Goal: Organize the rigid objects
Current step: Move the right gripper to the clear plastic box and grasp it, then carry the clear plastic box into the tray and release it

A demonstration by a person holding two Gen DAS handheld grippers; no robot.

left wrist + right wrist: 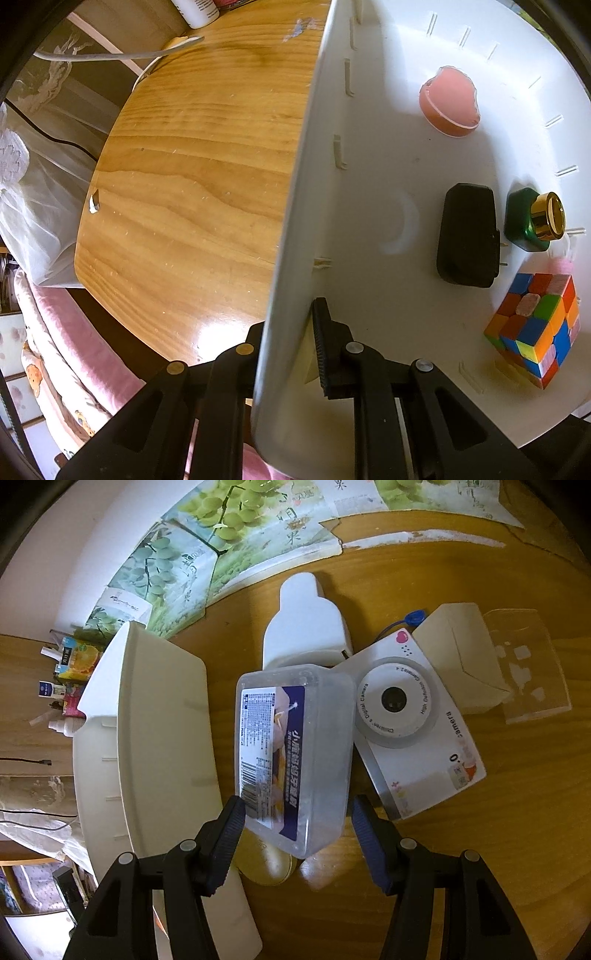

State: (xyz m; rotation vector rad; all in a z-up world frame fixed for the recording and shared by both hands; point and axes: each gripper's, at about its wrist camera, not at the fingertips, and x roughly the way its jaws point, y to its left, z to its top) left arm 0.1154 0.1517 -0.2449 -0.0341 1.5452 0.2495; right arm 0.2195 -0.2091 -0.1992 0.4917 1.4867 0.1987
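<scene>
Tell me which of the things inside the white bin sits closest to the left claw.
The multicoloured puzzle cube. It lies in the near corner of the white bin, while the black block, green jar and pink dish sit farther away.

My wooden tabletop [192, 177] shows pale grain with bright glare near its front edge. Beyond its left edge I see sheer white curtain fabric [40, 199] and pink bedding [70, 332]. A grape-print sheet [229, 542] lies along its far side, below a white wall [85, 554].
</scene>
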